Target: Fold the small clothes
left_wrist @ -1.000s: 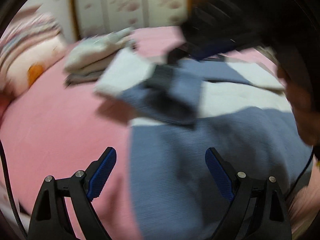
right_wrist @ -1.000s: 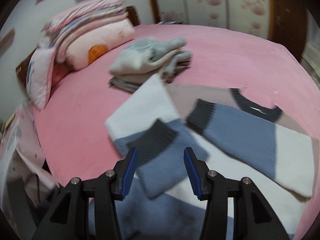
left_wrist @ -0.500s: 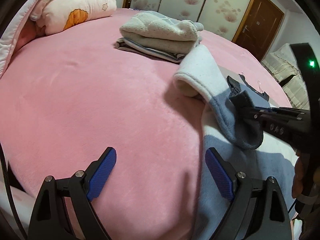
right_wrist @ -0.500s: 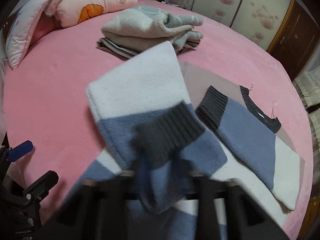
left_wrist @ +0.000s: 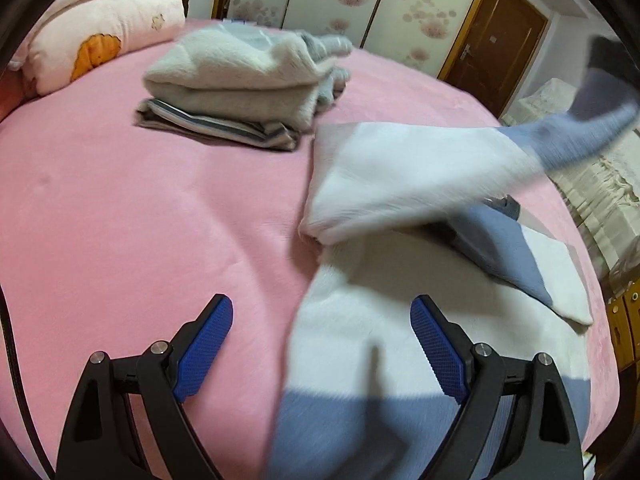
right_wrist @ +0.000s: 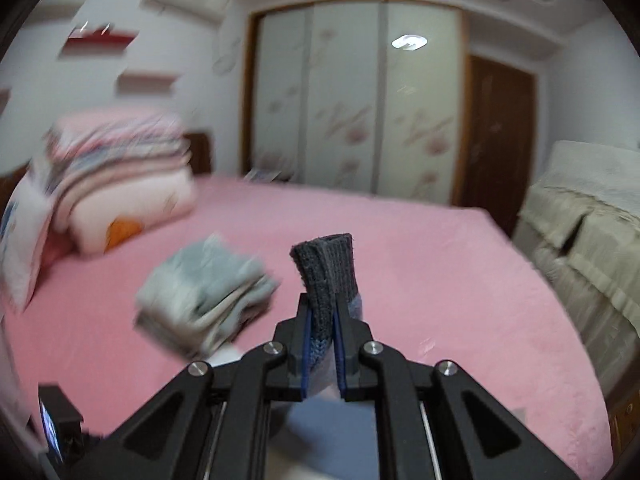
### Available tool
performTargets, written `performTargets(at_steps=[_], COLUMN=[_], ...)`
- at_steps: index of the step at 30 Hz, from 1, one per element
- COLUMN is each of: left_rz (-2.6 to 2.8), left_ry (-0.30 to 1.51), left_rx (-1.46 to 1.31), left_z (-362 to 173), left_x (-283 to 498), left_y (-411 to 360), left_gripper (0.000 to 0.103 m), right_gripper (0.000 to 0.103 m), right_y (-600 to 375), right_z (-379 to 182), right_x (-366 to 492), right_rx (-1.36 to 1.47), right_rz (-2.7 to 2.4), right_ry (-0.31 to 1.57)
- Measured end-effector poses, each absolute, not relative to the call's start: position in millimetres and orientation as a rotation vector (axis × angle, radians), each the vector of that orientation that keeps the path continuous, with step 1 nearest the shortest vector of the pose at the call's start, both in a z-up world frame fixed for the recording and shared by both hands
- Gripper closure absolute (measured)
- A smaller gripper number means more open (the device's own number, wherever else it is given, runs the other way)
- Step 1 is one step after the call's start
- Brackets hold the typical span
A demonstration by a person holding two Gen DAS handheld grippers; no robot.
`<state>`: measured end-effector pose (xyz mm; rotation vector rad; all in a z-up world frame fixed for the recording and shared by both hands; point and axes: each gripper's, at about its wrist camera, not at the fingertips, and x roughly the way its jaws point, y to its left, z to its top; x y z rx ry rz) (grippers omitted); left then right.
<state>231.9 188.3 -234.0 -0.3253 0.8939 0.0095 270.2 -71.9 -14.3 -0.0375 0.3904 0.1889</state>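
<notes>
A small white, blue and beige sweater (left_wrist: 400, 312) lies on the pink bed (left_wrist: 140, 220). My right gripper (right_wrist: 322, 320) is shut on the dark grey cuff (right_wrist: 326, 264) of its sleeve. In the left wrist view that sleeve (left_wrist: 420, 176) is lifted and stretched up to the right, blurred. The other sleeve (left_wrist: 504, 252) lies folded across the body. My left gripper (left_wrist: 322, 344) is open and empty, low over the sweater's left edge.
A stack of folded grey clothes (left_wrist: 240, 80) sits behind the sweater, also in the right wrist view (right_wrist: 204, 292). A pink pillow and quilts (left_wrist: 100, 40) lie at the far left. A beige covered piece of furniture (right_wrist: 588, 248) stands right of the bed.
My right gripper has closed on the sleeve cuff and lifted it up and to the right, tilting its view up to the room. My left gripper moved right over the sweater's edge.
</notes>
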Motion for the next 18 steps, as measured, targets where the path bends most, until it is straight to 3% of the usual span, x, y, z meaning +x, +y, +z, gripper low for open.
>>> performTargets(at_steps=[4, 8, 11, 16, 18], left_rz=[0.026, 0.073, 0.1, 0.129, 0.145], left_ry=[0.96, 0.979, 0.979, 0.964, 0.954], left_rx=[-0.359, -0.393, -0.411, -0.428, -0.439], left_z=[-249, -254, -253, -256, -258], left_x=[261, 279, 291, 303, 303], left_y=[176, 175, 176, 181, 183], left_gripper=[0.013, 0.013, 0.013, 0.014, 0.024], right_gripper=[0.093, 0.083, 0.083, 0.079, 0.077], right_y=[-137, -194, -227, -262, -265], right_z=[-61, -148, -196, -207, -208], right_x=[292, 308, 301, 284, 290], right_rx=[0.087, 0.195, 0.266, 0.421, 0.449], right_rz=[0.088, -0.013, -0.079, -0.051, -0.035], right_ry=[0.482, 0.737, 0.879, 0.881, 0.88])
